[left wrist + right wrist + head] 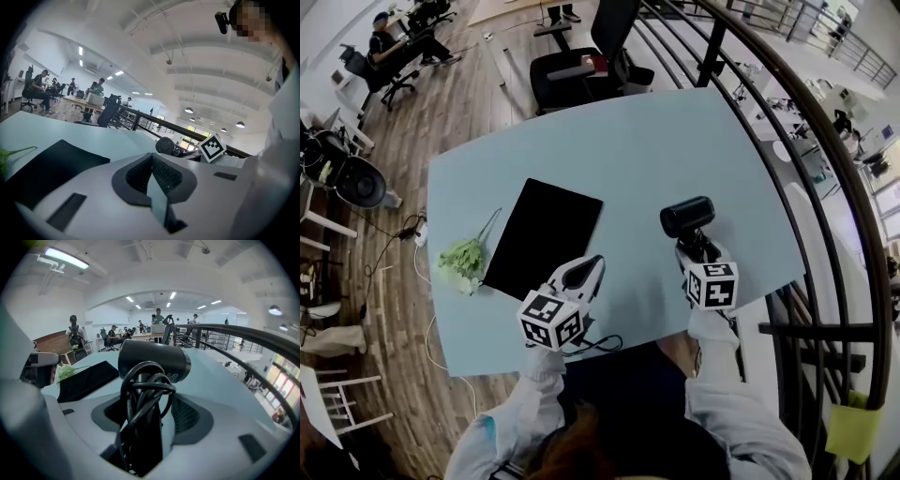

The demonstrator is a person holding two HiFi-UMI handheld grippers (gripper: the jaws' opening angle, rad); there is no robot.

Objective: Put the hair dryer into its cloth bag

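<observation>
The right gripper (697,251) clamps the hair dryer (687,217) by its handle, right of the flat cloth bag (542,234). The left gripper (584,274), closed and empty, is at the bag's near edge. Bagging is not yet begun.

The hair dryer (687,217) is made of smooth dark plastic, the bag (542,234) of matt cloth, the floor (450,103) of wood.

Open tabletop (675,141) beyond cloth bag (542,234)
</observation>
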